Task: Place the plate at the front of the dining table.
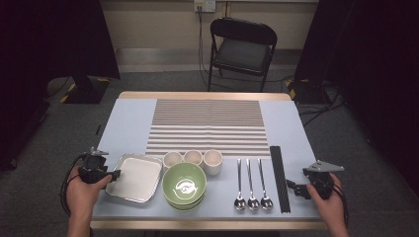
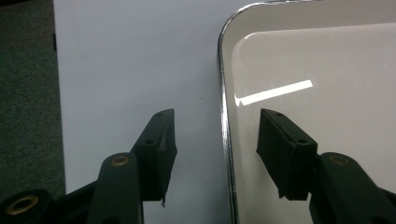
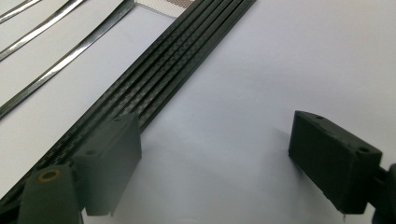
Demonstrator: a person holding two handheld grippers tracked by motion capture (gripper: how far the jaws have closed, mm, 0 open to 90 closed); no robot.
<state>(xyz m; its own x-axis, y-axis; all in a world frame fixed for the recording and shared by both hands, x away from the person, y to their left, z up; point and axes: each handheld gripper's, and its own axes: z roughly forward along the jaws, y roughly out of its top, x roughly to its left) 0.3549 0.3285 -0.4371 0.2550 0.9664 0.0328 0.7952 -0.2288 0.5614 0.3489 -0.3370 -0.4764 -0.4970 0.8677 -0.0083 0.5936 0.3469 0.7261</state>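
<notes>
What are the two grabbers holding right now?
Nothing yet. The left hand-held gripper straddles the metal tray's rim without pinching it; the right hand-held gripper is open beside the chopsticks.

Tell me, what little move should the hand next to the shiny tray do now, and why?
Probably close the left hand-held gripper the rest of the way onto the rim of the square silver metal tray. In the left gripper view its jaws straddle that rim, one outside over the pale blue table cover and one inside, with gaps on both sides, so nothing is pinched yet.

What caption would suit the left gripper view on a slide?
Left gripper with open fingers straddling the shiny rim of a metal tray on the pale blue table.
</notes>
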